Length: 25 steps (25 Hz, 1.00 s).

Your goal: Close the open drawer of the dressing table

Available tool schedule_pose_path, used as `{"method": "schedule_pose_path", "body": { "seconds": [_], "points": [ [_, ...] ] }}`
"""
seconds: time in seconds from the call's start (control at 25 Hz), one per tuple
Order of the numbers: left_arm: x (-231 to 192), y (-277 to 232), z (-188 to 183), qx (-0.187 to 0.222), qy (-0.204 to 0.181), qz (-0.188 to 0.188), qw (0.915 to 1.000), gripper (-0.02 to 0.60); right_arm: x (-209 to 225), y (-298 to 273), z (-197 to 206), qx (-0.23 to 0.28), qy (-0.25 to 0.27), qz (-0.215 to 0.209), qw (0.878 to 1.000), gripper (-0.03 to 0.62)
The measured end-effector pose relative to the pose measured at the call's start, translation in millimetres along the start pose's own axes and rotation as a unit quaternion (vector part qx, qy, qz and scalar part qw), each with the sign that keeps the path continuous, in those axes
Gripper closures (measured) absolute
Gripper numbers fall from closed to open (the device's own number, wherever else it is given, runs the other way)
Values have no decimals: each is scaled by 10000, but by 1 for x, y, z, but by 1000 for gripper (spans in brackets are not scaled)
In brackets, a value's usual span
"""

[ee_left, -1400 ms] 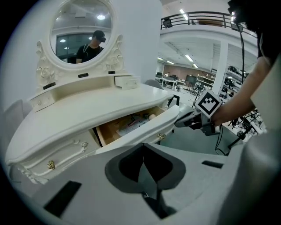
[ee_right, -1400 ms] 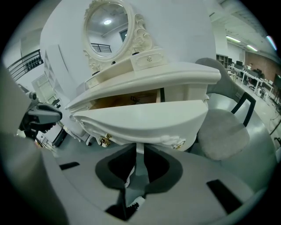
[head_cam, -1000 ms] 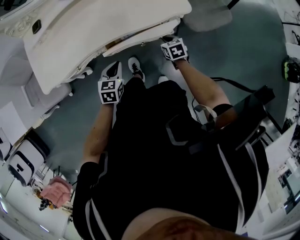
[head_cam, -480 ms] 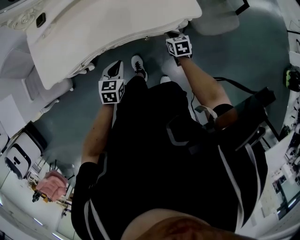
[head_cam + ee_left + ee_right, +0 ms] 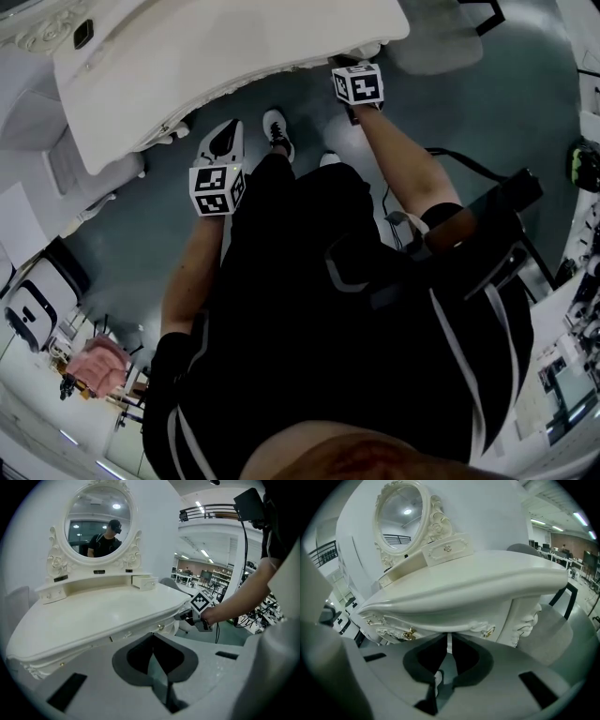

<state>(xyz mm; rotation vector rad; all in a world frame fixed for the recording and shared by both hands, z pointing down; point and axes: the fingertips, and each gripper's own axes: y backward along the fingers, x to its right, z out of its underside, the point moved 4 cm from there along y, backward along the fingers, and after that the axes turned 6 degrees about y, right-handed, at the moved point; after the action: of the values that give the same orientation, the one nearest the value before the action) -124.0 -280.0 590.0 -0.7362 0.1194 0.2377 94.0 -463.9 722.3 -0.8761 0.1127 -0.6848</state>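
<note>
Your right gripper (image 5: 449,645) has travelled forward to the front edge of the cream-white carved dressing table (image 5: 103,606), and the strip of open drawer that showed under the tabletop a second ago is gone from the head view. The shallow white front drawer (image 5: 140,631) now sits under the tabletop's lip, and from the left gripper view it looks flush or very nearly so, though I cannot tell whether a small gap remains. Your right gripper's jaws are pressed together with nothing between them, their tips close up against the carved apron below the tabletop. Your left gripper (image 5: 153,648) hangs back from the table, its jaws likewise together and holding nothing. By my reading you are at the end of the closing push. The next move calls for a short, straight press until the front stops. Then draw the right gripper straight back and keep it clear of the small gold drawer handle (image 5: 410,633) to its left, so nothing catches and pulls the drawer out again.
</note>
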Motion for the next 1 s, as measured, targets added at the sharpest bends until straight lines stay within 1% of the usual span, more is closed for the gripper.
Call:
{"method": "schedule_pose_path", "body": {
  "seconds": [0.12, 0.24, 0.44, 0.52, 0.56, 0.64, 0.68, 0.84, 0.92, 1.0],
  "points": [
    [2, 4, -11, 169, -17, 52, 9998, 577, -1, 0, 0, 10, 54, -17, 10000, 556],
    [2, 9, -20, 325, -66, 2, 9995, 577, -3, 2, -1, 21, 108, -106, 9999, 537],
    [11, 24, -33, 569, -218, -39, 9981, 577, -5, 22, 5, 16, 48, -235, 9997, 549],
    [14, 29, -43, 749, -186, 9, 9970, 577, -8, 30, 6, 76, 6, -388, 9992, 548],
    [16, 33, -47, 839, -100, 61, 9964, 577, -11, 37, 5, 134, -15, -471, 9988, 548],
    [23, 42, -55, 1035, 110, 155, 9944, 577, -17, 56, 1, 261, 101, -550, 9981, 549],
    [26, 47, -60, 1125, 155, 163, 9934, 577, -20, 67, -3, 334, 204, -580, 9975, 549],
    [44, 65, -73, 1358, 51, 166, 9906, 577, -28, 115, -24, 749, 483, -698, 9936, 548],
    [51, 74, -77, 1379, -29, 166, 9903, 577, -33, 143, -37, 938, 592, -733, 9911, 549],
    [58, 84, -84, 1396, -52, 188, 9900, 577, -37, 170, -52, 1120, 635, -755, 9888, 564]
  ]
}}
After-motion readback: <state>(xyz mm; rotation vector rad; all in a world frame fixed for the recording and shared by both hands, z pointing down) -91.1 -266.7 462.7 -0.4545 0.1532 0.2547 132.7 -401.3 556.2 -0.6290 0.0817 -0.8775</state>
